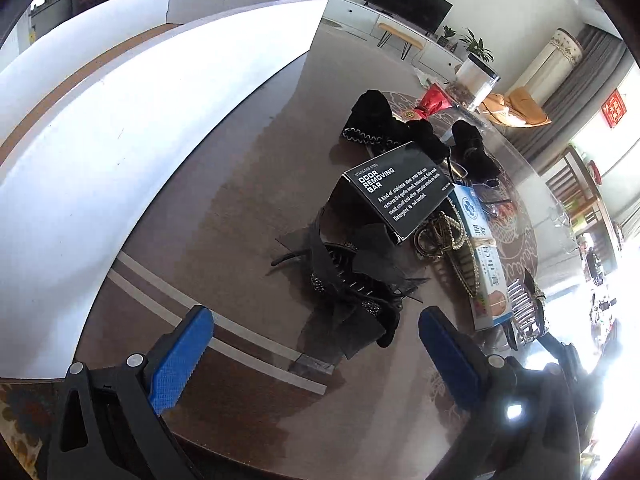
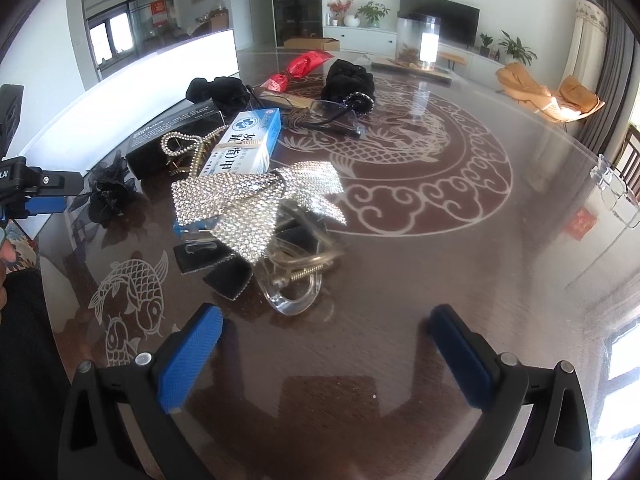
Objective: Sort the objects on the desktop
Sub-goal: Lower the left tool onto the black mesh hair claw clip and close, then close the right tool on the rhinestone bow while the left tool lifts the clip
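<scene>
My left gripper is open and empty, just in front of a black mesh-bow hair claw on the glass table. Behind it lie a black "Odor Removing Bar" box, a pearl clip and a blue-white medicine box. My right gripper is open and empty, just short of a clear hair claw and a rhinestone bow clip. The medicine box, black box and black bow claw also show there.
A large white open box stands at the left. Black scrunchies, a red wrapped item, glasses, a clear jar and a clear item at the table's right edge lie farther back.
</scene>
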